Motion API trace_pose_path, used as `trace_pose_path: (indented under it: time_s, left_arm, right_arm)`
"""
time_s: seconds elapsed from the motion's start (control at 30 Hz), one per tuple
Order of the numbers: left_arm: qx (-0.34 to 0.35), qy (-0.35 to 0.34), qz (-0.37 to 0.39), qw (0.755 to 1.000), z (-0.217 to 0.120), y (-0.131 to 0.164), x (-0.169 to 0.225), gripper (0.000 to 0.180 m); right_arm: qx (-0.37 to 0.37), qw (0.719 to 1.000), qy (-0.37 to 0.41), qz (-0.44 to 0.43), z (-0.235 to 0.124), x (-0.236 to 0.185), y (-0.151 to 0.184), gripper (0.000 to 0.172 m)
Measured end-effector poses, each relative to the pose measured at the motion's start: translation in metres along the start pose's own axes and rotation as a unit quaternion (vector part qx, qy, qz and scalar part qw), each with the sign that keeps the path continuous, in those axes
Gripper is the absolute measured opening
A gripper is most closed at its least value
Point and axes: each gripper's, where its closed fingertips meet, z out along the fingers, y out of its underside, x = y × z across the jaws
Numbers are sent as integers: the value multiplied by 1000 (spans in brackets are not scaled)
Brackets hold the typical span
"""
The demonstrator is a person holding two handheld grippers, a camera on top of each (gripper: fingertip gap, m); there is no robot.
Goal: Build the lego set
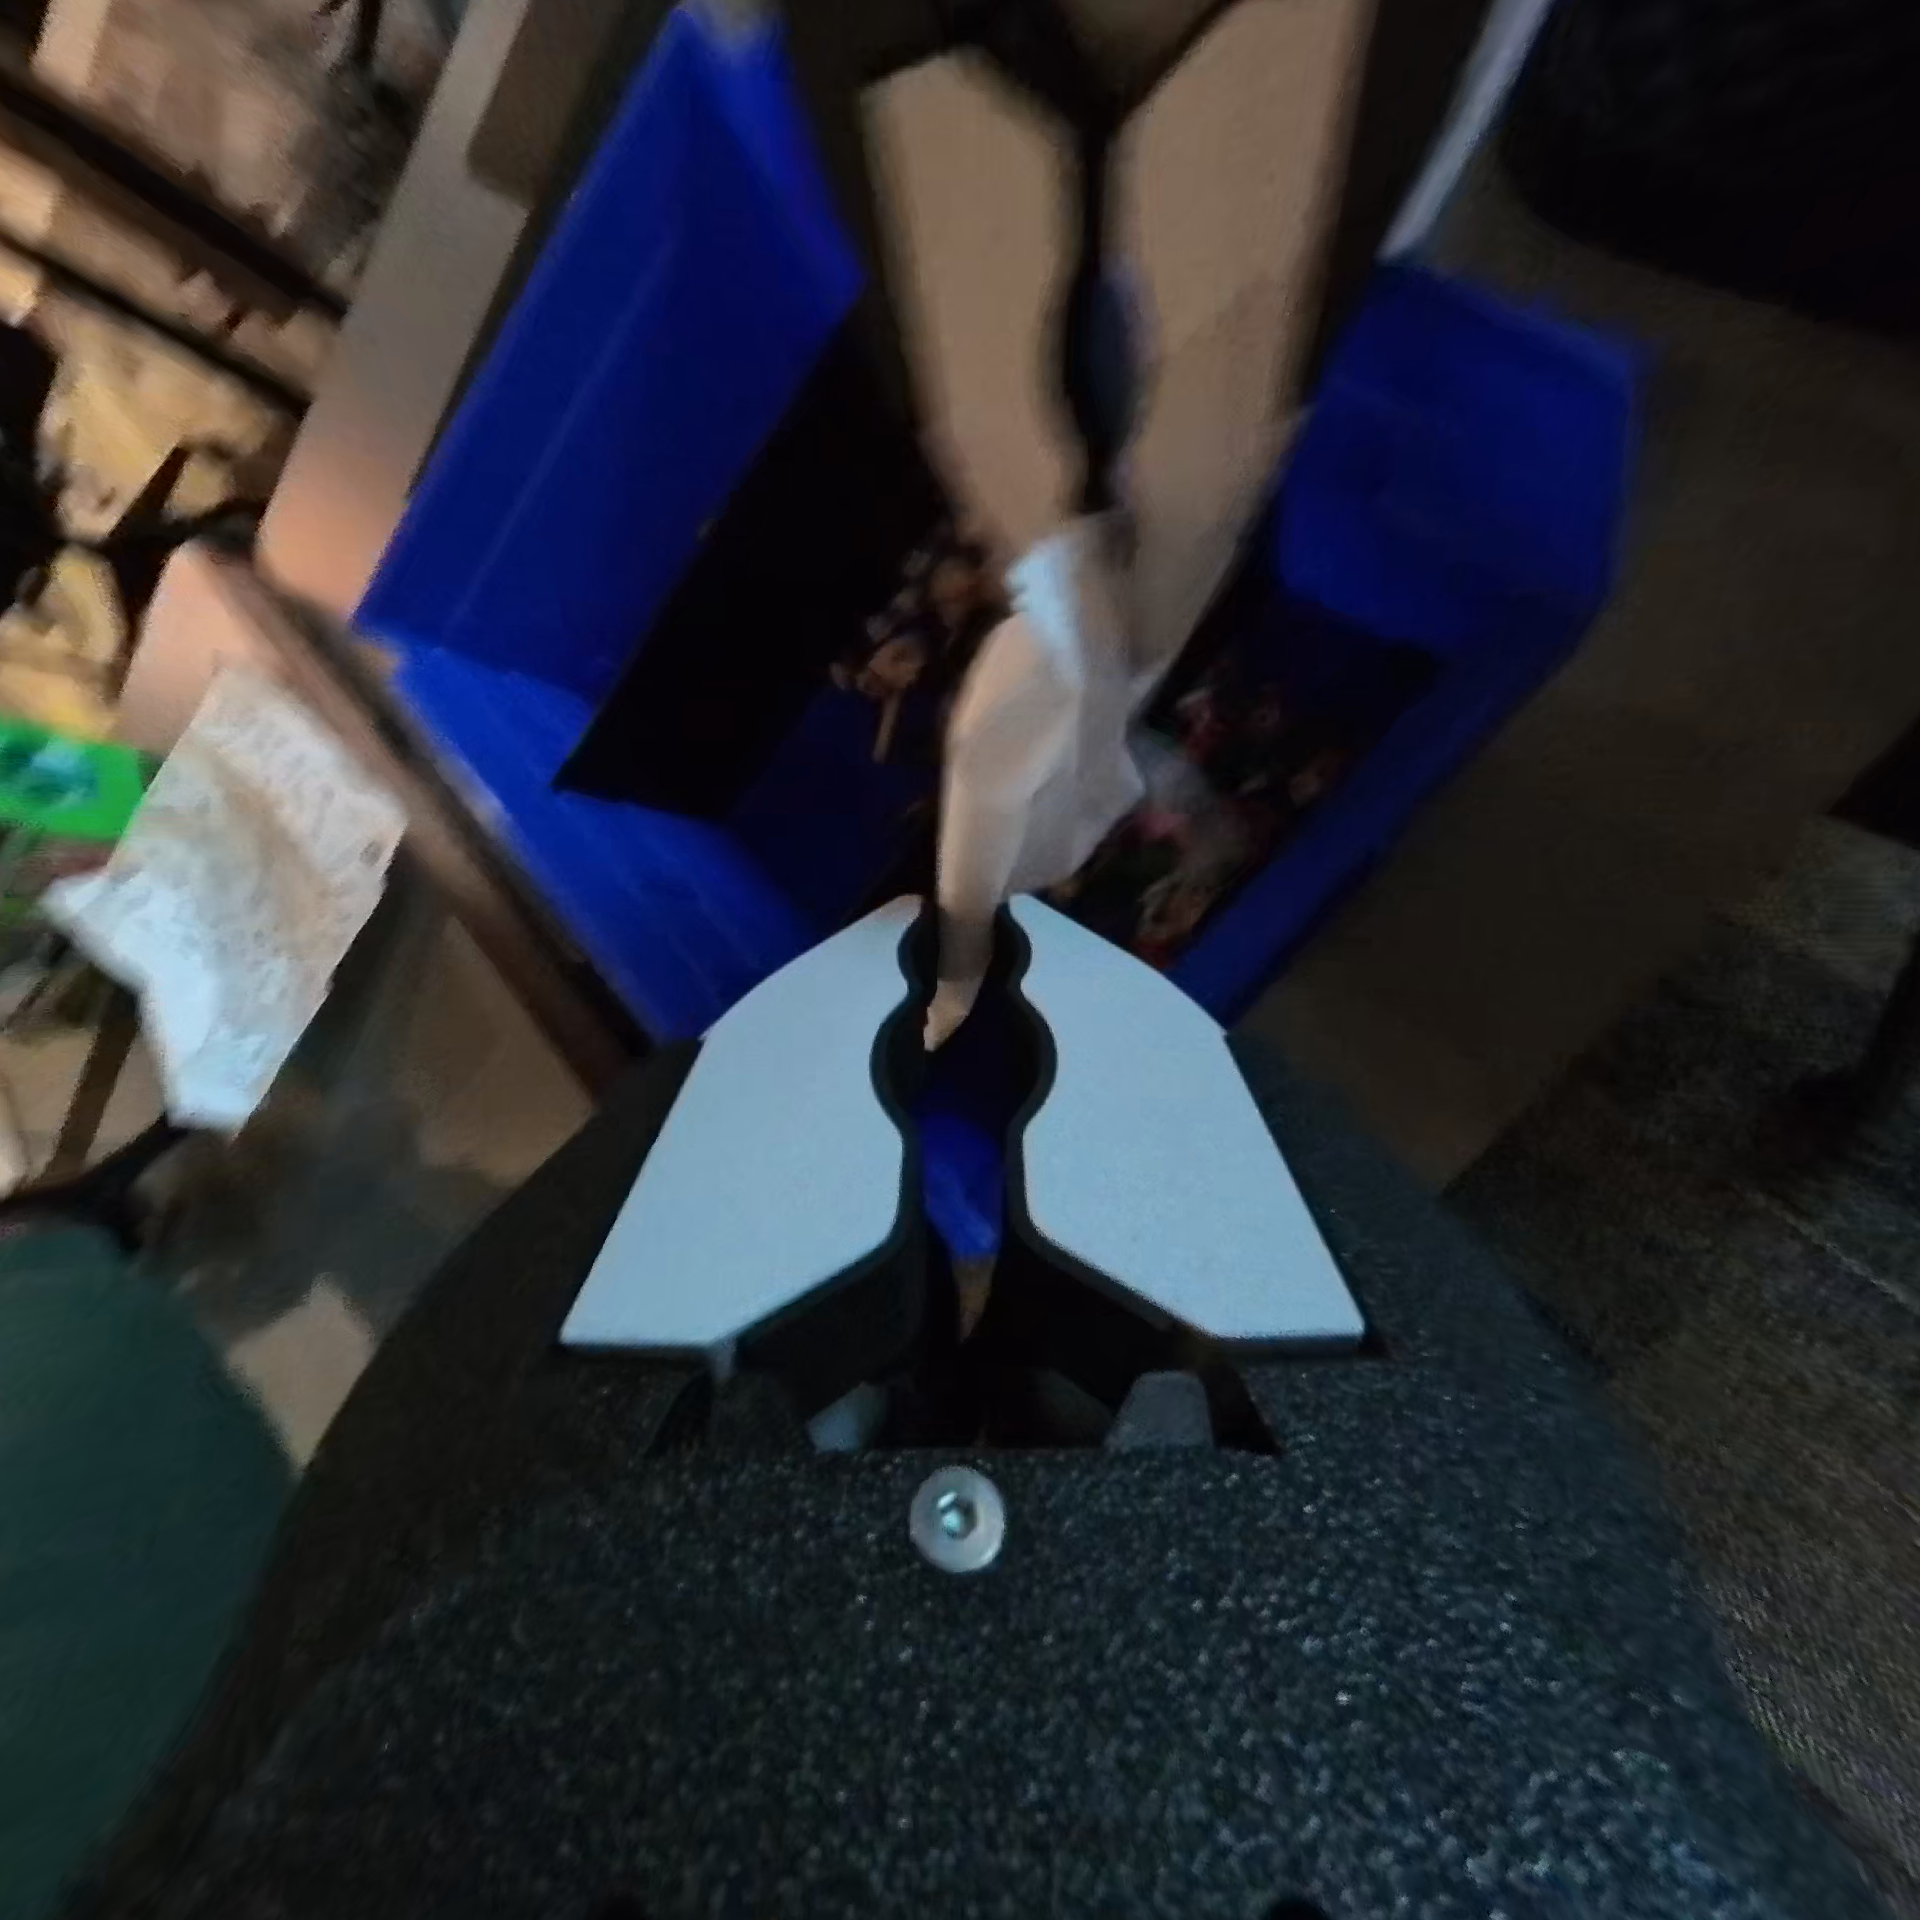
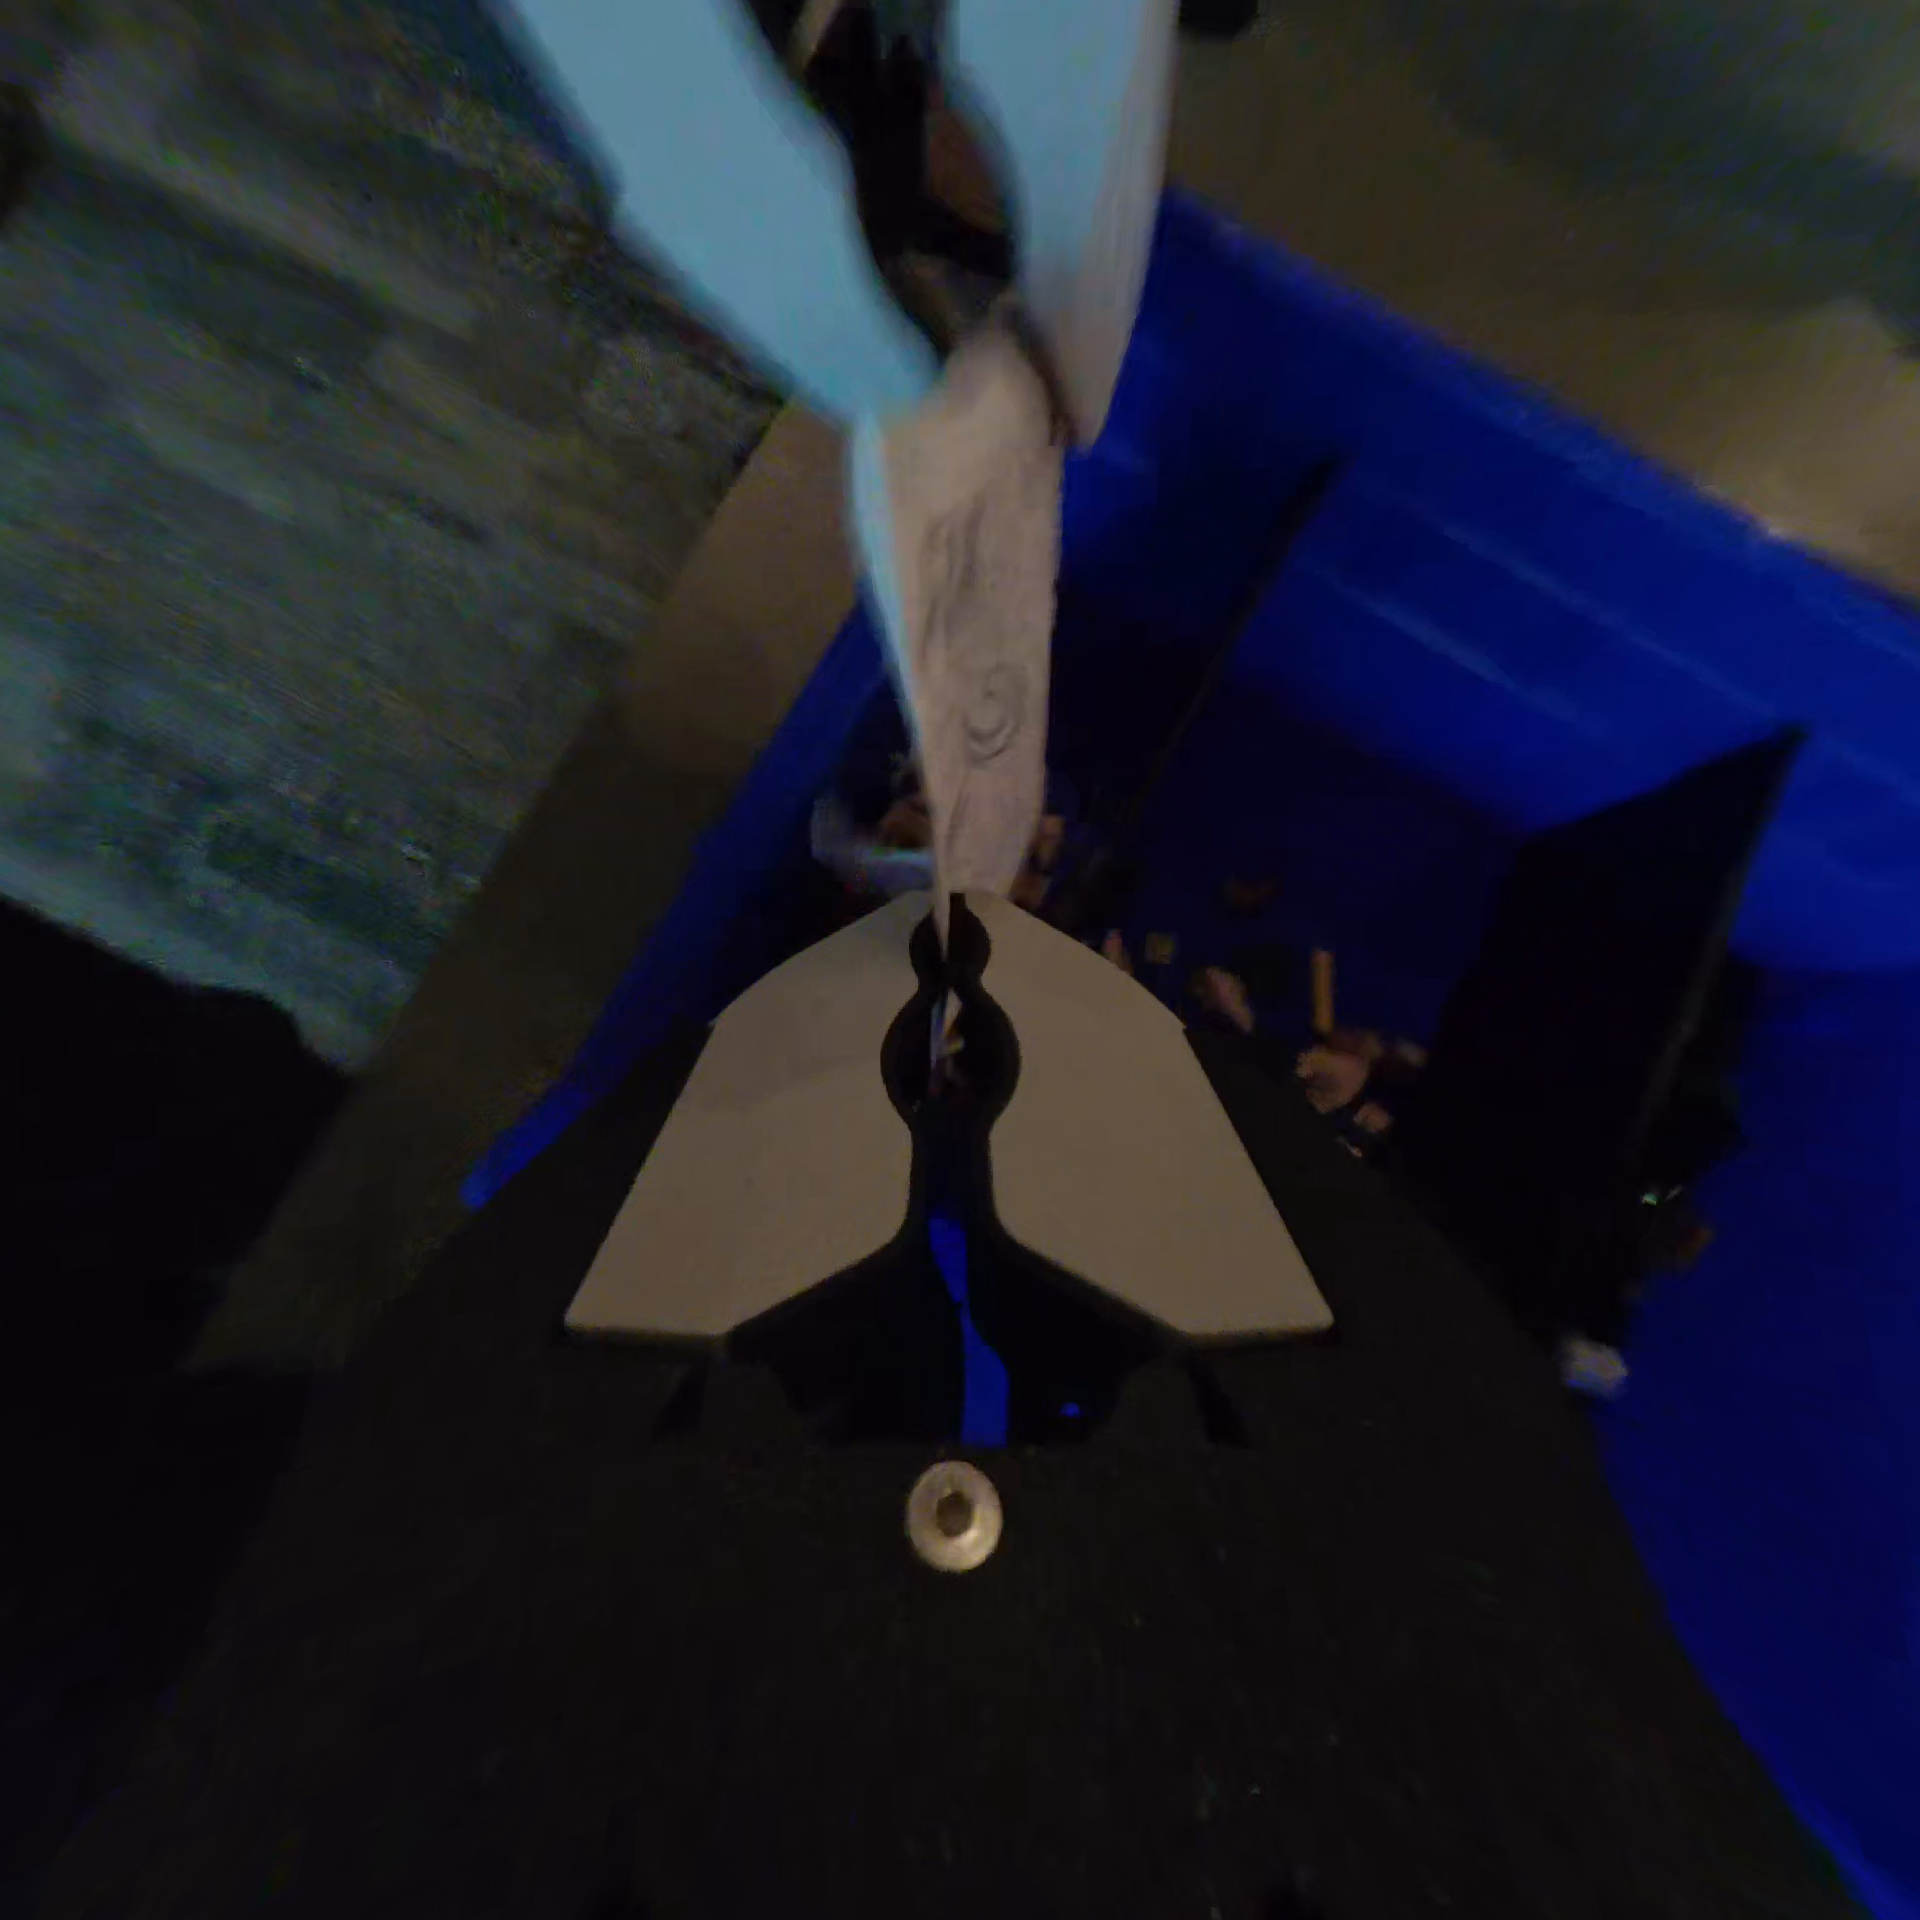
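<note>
My left gripper (image 1: 964,925) is shut on one end of a white crumpled wrapper (image 1: 1039,748), which sits pinched between its tips. My right gripper (image 2: 951,920) is shut on the thin edge of the same wrapper (image 2: 977,644), which has a faint swirl pattern. The wrapper is stretched between the two grippers above a blue bin (image 1: 623,416). The right gripper shows at the far end of the wrapper in the left wrist view (image 1: 1091,520). The left gripper shows likewise in the right wrist view (image 2: 987,364). Both views are blurred.
The blue bin (image 2: 1455,623) has black dividers (image 2: 1621,987) and holds several small scraps (image 2: 1320,1029). It stands on a brown surface (image 1: 1714,623). A white printed sheet (image 1: 239,883) and a green object (image 1: 62,779) lie at the left. Carpet (image 1: 1766,1143) is at the right.
</note>
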Motion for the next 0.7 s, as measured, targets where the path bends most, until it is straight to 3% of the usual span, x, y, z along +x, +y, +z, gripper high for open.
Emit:
trace_pose_path:
  time_s: [0.1, 0.23, 0.37, 0.53, 0.6, 0.63, 0.67, 0.7]
  left_arm:
    - [26, -8, -23, 999, -4, -2, -4, 10]
    - [34, 6, 3, 999, 4, -13, 6, 9]
    - [-16, -13, 8, 1000, 6, -4, -3, 10]
    - [9, -1, -18, 1000, -4, -2, 1, 10]
    - [-6, 1, -14, 1000, -3, 2, 4, 10]
    - [-11, 1, -14, 1000, -1, 4, 5, 10]
    - [-9, 4, -17, 1000, -1, 2, 5, 10]
    - [3, 8, -18, 1000, 0, -3, 6, 10]
  right_arm:
    - [10, 1000, -9, 4, -7, -2, -5, 0]
    - [3, 1000, -11, 4, 0, -4, -10, 0]
    - [-21, 1000, 4, -4, 7, -3, 0, 0]
    - [9, 1000, -27, 14, -8, -6, -8, 0]
    - [47, 999, -18, 19, -13, -2, -21, 26]
    - [74, 997, -19, 15, -16, -2, -31, 30]
    - [100, 995, -20, 7, -19, -4, -41, 30]
    - [117, 993, -12, -8, -21, -4, -48, 16]
